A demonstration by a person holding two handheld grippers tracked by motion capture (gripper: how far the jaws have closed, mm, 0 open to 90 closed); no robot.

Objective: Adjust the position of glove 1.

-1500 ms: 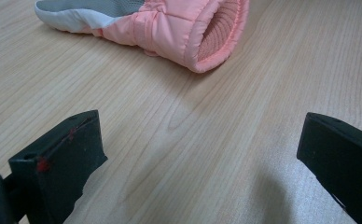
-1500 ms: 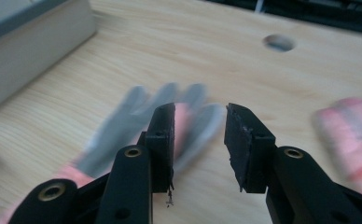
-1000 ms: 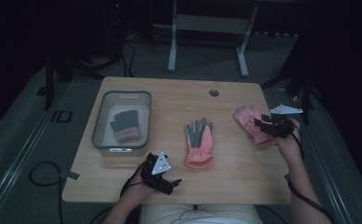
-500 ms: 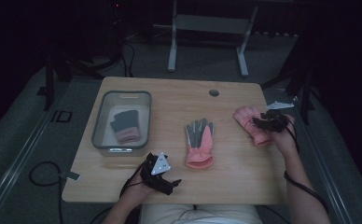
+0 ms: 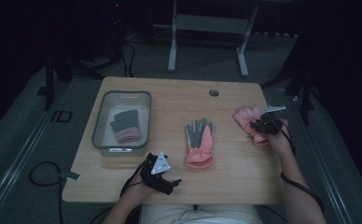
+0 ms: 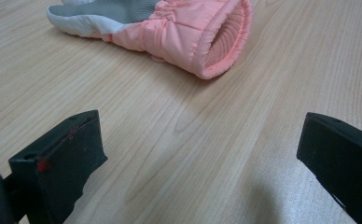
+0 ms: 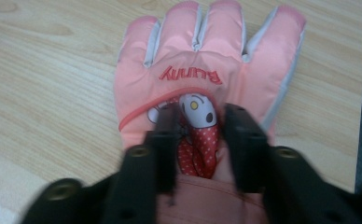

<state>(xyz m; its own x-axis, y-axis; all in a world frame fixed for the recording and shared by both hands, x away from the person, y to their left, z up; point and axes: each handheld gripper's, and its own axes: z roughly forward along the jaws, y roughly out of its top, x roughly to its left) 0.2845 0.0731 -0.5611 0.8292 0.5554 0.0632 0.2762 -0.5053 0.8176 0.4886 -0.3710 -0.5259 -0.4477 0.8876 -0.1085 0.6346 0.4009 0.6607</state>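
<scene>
Right gripper sits on a pink padded glove with red "Bunny" lettering, which lies back-up near the right edge of the tabletop. Its fingers have just been closing and now pinch a fold of the glove's back at the cartoon patch, fabric bunched between them; in the high view this gripper covers the glove's cuff end.

Second pink glove with grey palm lies palm-up mid-tabletop, cuff toward the near edge.

Left gripper rests at the near edge, fingers spread wide over bare wood, nothing between them, second glove's cuff ahead of it.

Clear plastic bin stands toward the left edge, with a dark grey and pink glove inside.
</scene>
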